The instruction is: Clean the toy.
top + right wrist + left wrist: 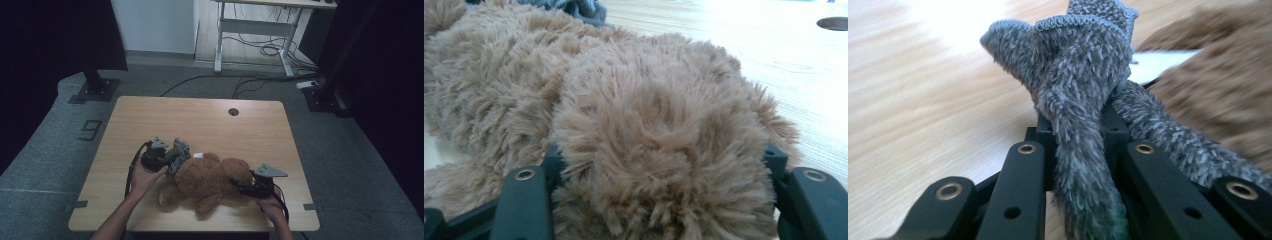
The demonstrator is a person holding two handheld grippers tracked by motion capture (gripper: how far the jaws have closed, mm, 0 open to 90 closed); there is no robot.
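A brown teddy bear point(210, 179) lies on its side on the wooden table point(200, 120), near the front edge. A grey fuzzy cloth point(179, 150) sits at the bear's left end. My left gripper point(170, 161) is shut on it, and the cloth point(1083, 130) runs up between the black jaws of the left gripper point(1083, 150), with brown bear fur point(1218, 90) and a white tag point(1163, 60) behind. My right gripper point(245, 189) is at the bear's right end. Its jaws stand wide apart and press on a round plush part of the bear point(659, 135).
A round cable hole point(233, 111) is in the table's far side. Beyond the table stand a white desk frame point(255, 30), loose floor cables point(260, 50) and two black stand bases point(95, 90). The far half of the tabletop is bare wood.
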